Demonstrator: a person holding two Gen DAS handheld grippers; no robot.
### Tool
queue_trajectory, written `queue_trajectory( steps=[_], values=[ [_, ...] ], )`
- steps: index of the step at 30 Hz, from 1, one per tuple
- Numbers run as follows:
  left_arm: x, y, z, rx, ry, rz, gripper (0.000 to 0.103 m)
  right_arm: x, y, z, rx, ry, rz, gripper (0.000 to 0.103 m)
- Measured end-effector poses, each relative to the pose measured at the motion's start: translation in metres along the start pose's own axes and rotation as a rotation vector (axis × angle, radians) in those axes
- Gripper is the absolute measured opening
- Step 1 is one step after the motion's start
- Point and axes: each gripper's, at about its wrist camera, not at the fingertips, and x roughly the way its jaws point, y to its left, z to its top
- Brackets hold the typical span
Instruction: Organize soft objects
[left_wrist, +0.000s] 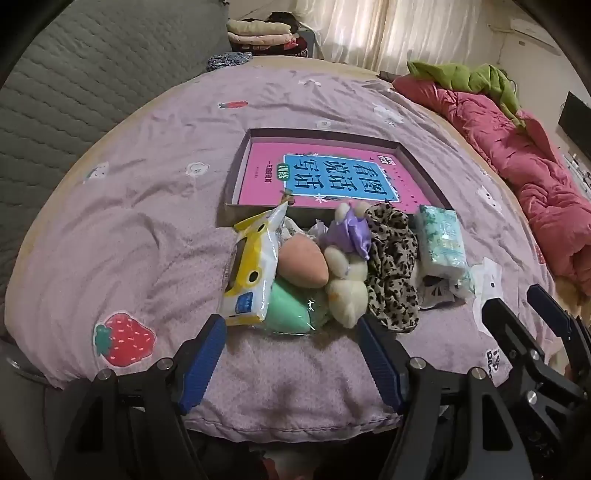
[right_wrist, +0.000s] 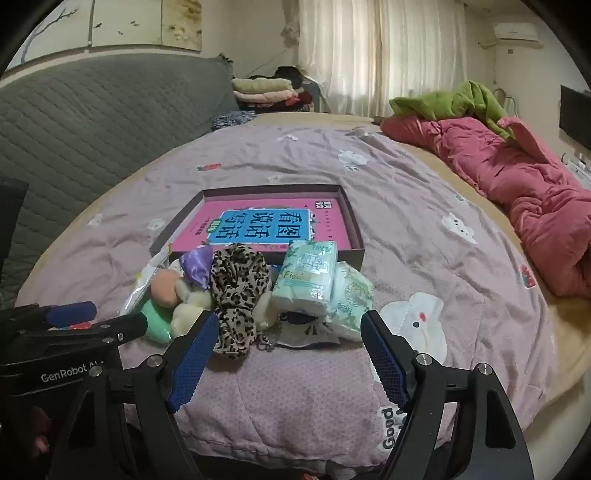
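soft pile (left_wrist: 332, 266) unsorted at six o'clock of box (left_wrist: 243, 155); left gripper (left_wrist: 291, 328), right gripper (right_wrist: 290, 334) spread apart, empty.

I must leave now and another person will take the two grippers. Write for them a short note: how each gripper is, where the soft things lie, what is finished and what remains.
Left gripper: open, holding nothing, hovering just short of the pile.
Right gripper: open, holding nothing, also short of the pile.
Soft things: all heaped on the purple quilt in front of the shallow box: yellow tissue pack, pink sponge, green sponge, plush toy, leopard scrunchie, two green tissue packs.
Done: nothing is sorted yet; the box holds only a pink book.
Left: pick up every item in turn and place it in order, probably into the box.
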Motion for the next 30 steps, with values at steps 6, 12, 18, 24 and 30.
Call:
queue_trajectory(
  steps=[6, 12, 18, 24, 30],
  values=[
    [-0.0004, 0.0022, -0.0006, -0.007, 0.015, 0.008, 0.072, -0.0035, -0.0024, -0.0009, 0.007, -0.014, 0.007, 0.080],
    [0.0000, 0.0011, 0.0018, 0.003, 0.011, 0.026, 0.072, -0.0035, 0.0000, 0.0001, 0.004, -0.018, 0.027, 0.080],
    [-0.0008, 0.0001, 0.0020, 0.004, 0.006, 0.028, 0.072, -0.0037, 0.0021, -0.0007, 0.005, -0.020, 0.030, 0.080],
    [0.0001, 0.0006, 0.0041, 0.006, 0.007, 0.033, 0.072, -0.0043, 0.0019, -0.0006, 0.004, -0.022, 0.028, 0.080],
    [0.0013, -0.0005, 0.0042, 0.013, 0.007, 0.029, 0.072, -0.0028, 0.0023, -0.0004, 0.004, -0.020, 0.029, 0.080]
  ],
)
